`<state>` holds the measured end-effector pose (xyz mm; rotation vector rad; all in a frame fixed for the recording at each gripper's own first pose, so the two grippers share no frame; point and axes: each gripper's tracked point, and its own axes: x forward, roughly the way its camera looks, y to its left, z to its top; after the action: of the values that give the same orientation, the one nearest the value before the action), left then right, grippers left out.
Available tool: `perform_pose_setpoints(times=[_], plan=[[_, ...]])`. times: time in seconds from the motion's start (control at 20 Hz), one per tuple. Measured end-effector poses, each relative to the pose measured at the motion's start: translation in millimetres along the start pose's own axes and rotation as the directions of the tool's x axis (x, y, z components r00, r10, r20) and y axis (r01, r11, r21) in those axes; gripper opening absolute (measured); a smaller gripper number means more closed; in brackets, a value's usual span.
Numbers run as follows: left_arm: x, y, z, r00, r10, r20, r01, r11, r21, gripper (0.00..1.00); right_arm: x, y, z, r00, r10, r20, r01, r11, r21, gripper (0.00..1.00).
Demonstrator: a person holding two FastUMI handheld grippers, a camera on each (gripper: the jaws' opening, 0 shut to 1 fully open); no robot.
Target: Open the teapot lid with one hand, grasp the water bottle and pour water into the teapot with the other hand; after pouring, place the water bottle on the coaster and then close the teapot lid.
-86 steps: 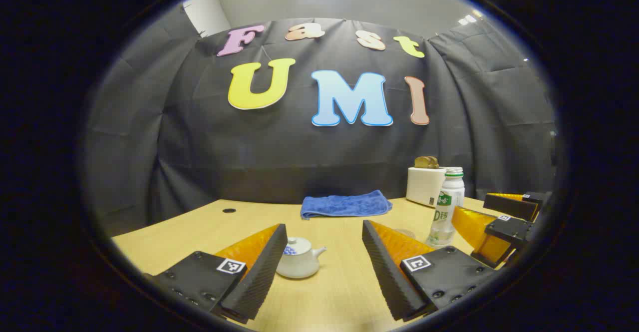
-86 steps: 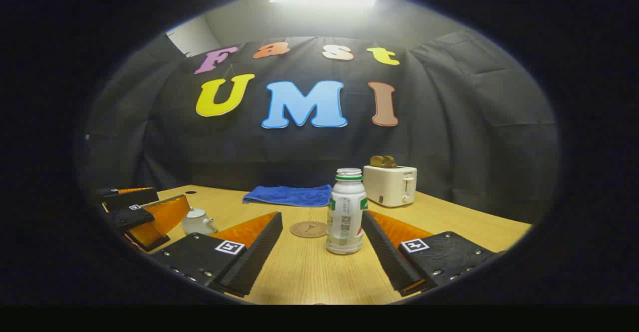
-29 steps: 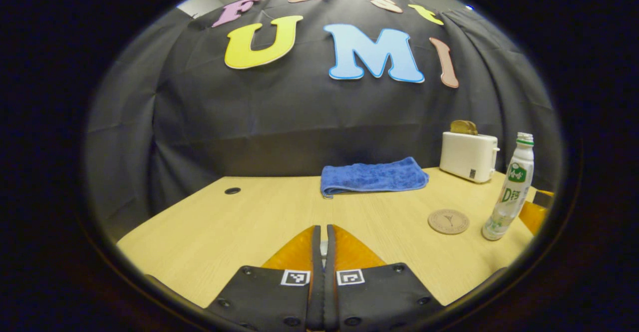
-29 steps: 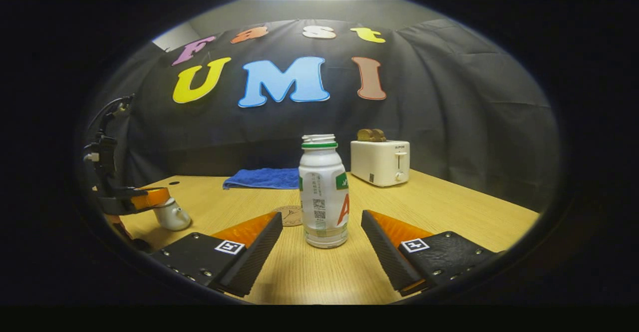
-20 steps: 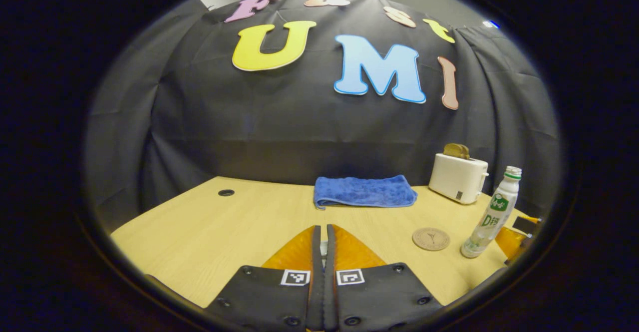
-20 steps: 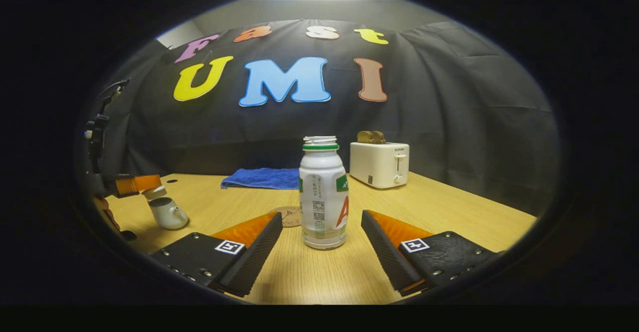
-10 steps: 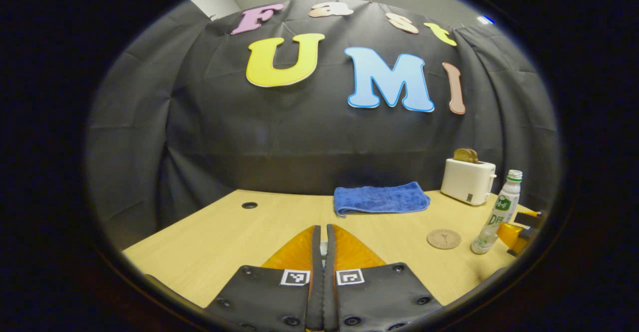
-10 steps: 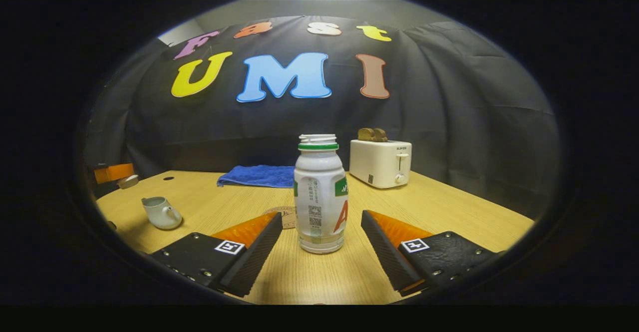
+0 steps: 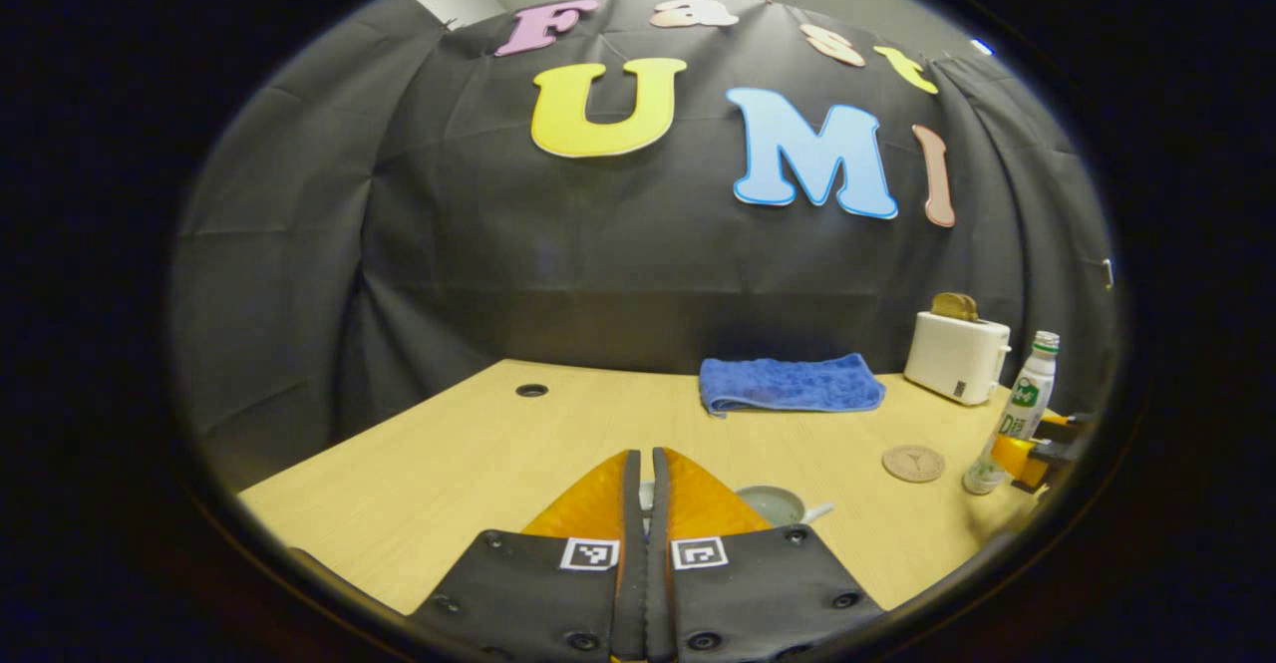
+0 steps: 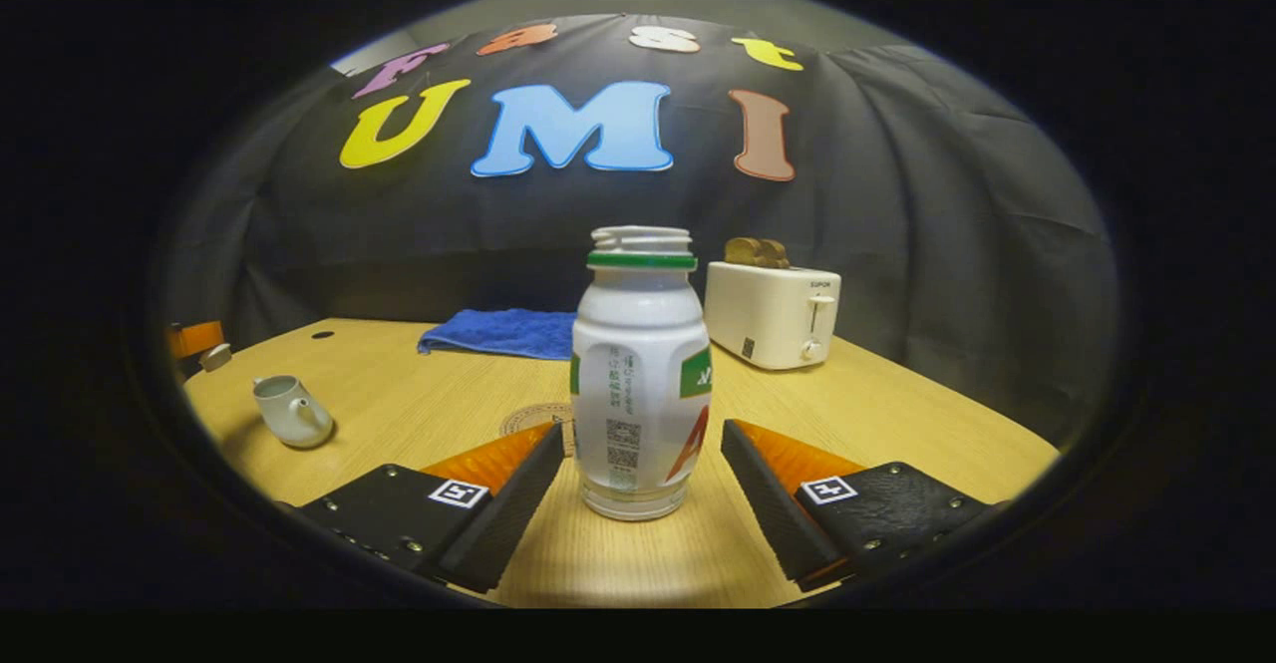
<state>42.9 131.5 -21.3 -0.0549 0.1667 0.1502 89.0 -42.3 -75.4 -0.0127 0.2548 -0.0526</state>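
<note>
White teapot (image 10: 289, 411) lidless; capless water bottle (image 10: 638, 374) upright; coaster (image 9: 912, 463) bare.

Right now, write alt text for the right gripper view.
An uncapped white water bottle stands between the open fingers of the right hand-held gripper on a wooden table. Behind it are a toaster and blue towel; a lidless teapot sits far left.

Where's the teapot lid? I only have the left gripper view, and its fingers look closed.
Observer: The right gripper view shows the lid at the tip of the left hand-held gripper, held clear of the open teapot.
Operator: Right hand-held gripper on the bottle?
Observer: No. Its fingers stand open on either side of the water bottle, with gaps showing.
Operator: Bottle capped?
Observer: No cap; the threaded neck is bare.
</note>
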Motion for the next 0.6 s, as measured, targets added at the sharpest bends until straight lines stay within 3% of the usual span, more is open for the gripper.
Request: perform_pose_setpoints(times=[0.2, 0.25, 0.55, 0.6], plan=[[-1.7, 7.1, -1.1, 1.0, 0.007, 0.002, -0.007, 1.0, -0.006, 0.1, 1.8, 0.4, 1.5, 1.0, -0.007, -0.013, 0.007, 1.0, -0.008, 0.93], [-2.4, 7.6, -0.4, 1.0, 0.007, 0.003, -0.007, 1.0, -0.007, 0.1, 5.2, 0.8, -0.1, 1.0, -0.007, -0.011, 0.006, 1.0, -0.013, 0.8], [-1.4, 5.0, -1.3, 1.0, -0.004, -0.001, 0.004, 1.0, -0.011, 0.1, 1.5, 4.7, 1.0, 1.0, -0.004, -0.016, 0.003, 0.997, -0.071, 0.74], [-2.0, 5.1, -2.1, 1.0, -0.006, -0.001, 0.006, 1.0, -0.013, 0.05, 1.3, 4.8, 1.1, 1.0, -0.009, -0.017, 0.008, 0.996, -0.084, 0.74]])
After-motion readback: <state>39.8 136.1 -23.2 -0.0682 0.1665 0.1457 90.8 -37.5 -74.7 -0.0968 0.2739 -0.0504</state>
